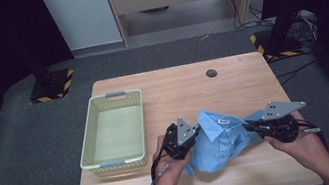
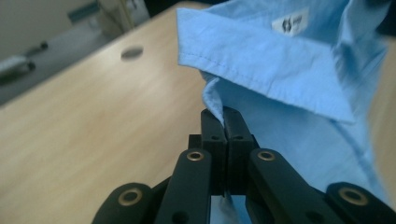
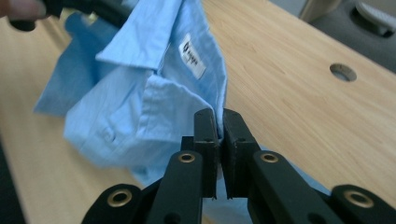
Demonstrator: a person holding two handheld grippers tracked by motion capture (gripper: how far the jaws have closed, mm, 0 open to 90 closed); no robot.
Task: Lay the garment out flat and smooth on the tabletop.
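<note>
Here the blue shirt (image 1: 221, 141) lies bunched on the wooden table (image 1: 231, 79), to the right of the pale green basket (image 1: 114, 131) and apart from it — collar and white label (image 1: 222, 121) facing up. The left gripper (image 1: 194, 130), on the shirt's basket side, has its jaws pressed together on a fold of cloth beside the collar. The right gripper (image 1: 249, 126), on the shirt's far side from the basket, pinches the fabric edge likewise — jaws nearly closed on it.

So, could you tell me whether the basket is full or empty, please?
Empty: the basket shows only its bare pale floor, while the blue shirt lies outside it on the table.
</note>
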